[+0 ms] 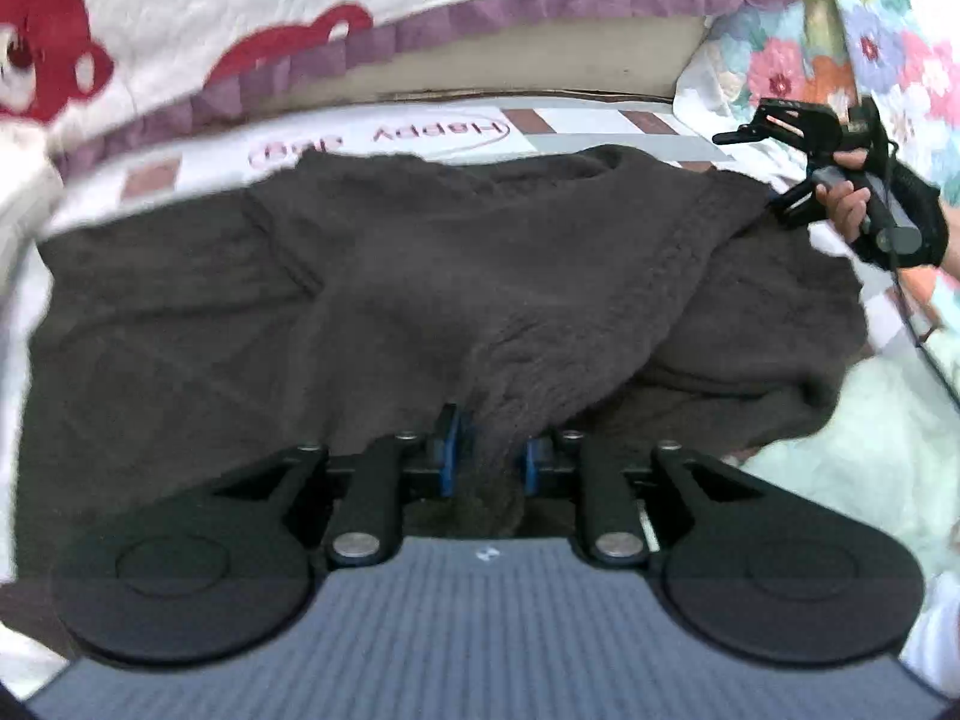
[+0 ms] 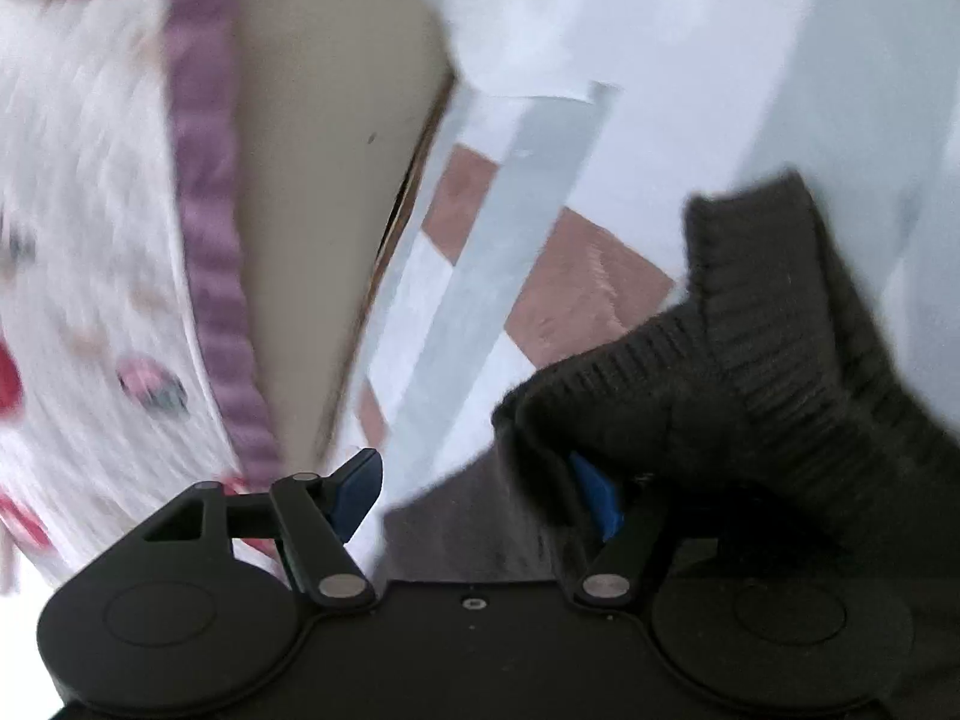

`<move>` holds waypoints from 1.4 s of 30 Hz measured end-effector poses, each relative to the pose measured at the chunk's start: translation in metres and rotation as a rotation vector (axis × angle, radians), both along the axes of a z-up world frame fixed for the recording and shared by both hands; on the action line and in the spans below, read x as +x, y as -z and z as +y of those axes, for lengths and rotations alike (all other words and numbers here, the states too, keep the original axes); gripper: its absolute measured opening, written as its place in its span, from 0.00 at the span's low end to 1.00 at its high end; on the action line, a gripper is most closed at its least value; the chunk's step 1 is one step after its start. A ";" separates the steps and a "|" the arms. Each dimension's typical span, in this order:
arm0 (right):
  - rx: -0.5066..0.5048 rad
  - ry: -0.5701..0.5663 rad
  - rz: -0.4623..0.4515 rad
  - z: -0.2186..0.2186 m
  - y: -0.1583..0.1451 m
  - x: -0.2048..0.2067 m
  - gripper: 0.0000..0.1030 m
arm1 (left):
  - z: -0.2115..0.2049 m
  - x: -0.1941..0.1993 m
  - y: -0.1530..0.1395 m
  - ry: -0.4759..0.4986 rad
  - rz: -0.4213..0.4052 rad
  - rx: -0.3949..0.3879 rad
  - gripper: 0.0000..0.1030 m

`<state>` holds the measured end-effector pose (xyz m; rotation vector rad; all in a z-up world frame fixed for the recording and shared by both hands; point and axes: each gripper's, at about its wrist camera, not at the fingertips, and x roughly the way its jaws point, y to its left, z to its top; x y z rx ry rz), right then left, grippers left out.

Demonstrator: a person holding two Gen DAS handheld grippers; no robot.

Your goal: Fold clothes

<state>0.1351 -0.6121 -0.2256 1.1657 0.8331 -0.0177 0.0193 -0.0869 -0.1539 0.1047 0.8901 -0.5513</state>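
Left wrist view: dark sweater (image 1: 420, 276) spread on patterned sheet (image 1: 600, 120), a fold clamped between left gripper (image 1: 487, 450) pads. Right gripper (image 2: 480, 492) with fingers apart, ribbed hem draped over one blue pad (image 2: 594, 498). Bear quilt (image 1: 150, 30) behind.

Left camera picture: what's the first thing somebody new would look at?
Probably the big dark brown sweater spread over the checked sheet in the middle, with the left gripper pinching its near edge. Next, the red bear quilt hanging along the top, and at the right edge a hand holding the right gripper beside the sweater.
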 end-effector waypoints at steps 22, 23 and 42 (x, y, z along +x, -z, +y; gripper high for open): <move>-0.392 -0.170 -0.005 0.033 -0.014 0.011 0.71 | 0.036 0.066 0.031 -0.034 0.171 -0.001 0.48; -0.391 -0.173 -0.006 0.033 -0.013 0.011 0.70 | 0.030 0.064 0.037 -0.016 0.153 0.034 0.50; -0.593 -0.184 -0.070 0.049 -0.015 0.001 0.14 | 0.029 0.040 -0.014 -0.069 -0.162 0.129 0.11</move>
